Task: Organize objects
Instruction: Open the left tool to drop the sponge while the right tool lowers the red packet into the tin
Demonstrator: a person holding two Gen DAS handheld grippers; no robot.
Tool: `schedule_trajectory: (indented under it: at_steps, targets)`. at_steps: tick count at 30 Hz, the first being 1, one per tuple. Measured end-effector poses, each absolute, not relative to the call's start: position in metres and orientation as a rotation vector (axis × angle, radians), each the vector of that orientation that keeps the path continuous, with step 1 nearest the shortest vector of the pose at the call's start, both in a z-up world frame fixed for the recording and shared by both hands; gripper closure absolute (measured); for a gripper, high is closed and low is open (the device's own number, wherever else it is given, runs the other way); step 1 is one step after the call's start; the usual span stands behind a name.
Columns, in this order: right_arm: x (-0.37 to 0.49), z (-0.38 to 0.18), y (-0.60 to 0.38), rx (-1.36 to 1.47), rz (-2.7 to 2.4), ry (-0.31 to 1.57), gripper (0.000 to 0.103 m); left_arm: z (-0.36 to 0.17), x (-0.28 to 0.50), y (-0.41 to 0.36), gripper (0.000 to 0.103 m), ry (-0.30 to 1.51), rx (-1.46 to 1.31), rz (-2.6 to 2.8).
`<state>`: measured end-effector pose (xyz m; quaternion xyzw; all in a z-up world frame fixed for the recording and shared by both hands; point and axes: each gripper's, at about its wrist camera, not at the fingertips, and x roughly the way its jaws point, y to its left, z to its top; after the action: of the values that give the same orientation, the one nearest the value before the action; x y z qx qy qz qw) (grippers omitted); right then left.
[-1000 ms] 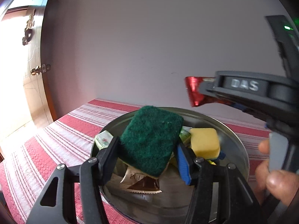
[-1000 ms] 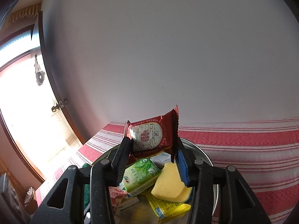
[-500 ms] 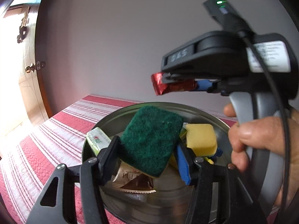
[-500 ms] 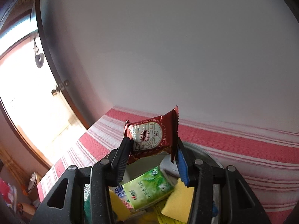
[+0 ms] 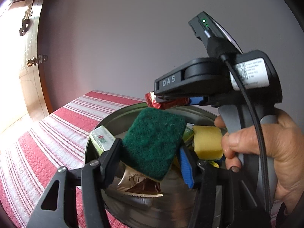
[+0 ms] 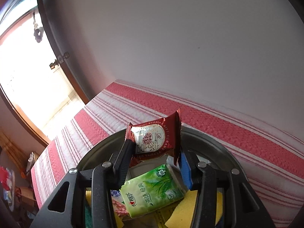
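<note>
Green scouring pad (image 5: 153, 144) sits pinched between the left gripper (image 5: 150, 163) jaws above the metal tray (image 5: 114, 119). Right gripper (image 6: 154, 159) jaws clamp a red snack packet (image 6: 155, 140); green tissue pack (image 6: 152, 190) lies at six o'clock below it.

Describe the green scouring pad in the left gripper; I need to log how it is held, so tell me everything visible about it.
The green scouring pad is a dark green, coarse fibrous rectangle with rounded corners, with a thin pale layer showing along its lower edge. It is tilted, its flat face toward the camera. The left gripper is shut on it, the black finger on its left edge and the blue pad on its right. It hangs above the round metal tray, in front of a brown foil packet and a yellow sponge.
</note>
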<state>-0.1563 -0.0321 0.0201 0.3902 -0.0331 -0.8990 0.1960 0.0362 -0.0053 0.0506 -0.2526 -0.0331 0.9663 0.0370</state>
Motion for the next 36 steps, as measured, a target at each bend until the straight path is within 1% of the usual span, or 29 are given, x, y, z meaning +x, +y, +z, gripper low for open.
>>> schedule_trajectory:
  at_steps: [15, 17, 19, 22, 26, 28, 33, 36]
  targets:
    - [-0.169, -0.005, -0.048, 1.212, -2.434, 0.014, 0.053, 0.048, 0.031, -0.008, 0.047, -0.105, -0.823, 2.970]
    - [-0.175, -0.012, -0.047, 1.254, -2.399, -0.029, 0.051, 0.048, 0.031, -0.008, 0.047, -0.108, -0.820, 2.966]
    - [-0.177, -0.014, -0.042, 1.265, -2.393, -0.075, 0.039, 0.049, 0.032, -0.008, 0.047, -0.110, -0.813, 2.963]
    - [-0.170, -0.005, -0.029, 1.205, -2.427, -0.134, 0.033, 0.049, 0.033, -0.010, 0.047, -0.118, -0.809, 2.960]
    - [-0.149, 0.014, -0.002, 1.039, -2.501, -0.243, 0.031, 0.050, 0.033, -0.013, 0.047, -0.127, -0.807, 2.964]
    - [-0.138, 0.018, 0.012, 0.994, -2.581, -0.250, 0.031, 0.049, 0.032, -0.013, 0.047, -0.125, -0.809, 2.969]
    - [-0.125, 0.009, 0.023, 1.032, -2.677, -0.142, 0.031, 0.051, 0.031, -0.007, 0.047, -0.072, -0.796, 3.011]
    - [-0.123, 0.009, 0.029, 1.066, -2.660, -0.207, 0.031, 0.049, 0.029, -0.005, 0.047, -0.057, -0.814, 3.011]
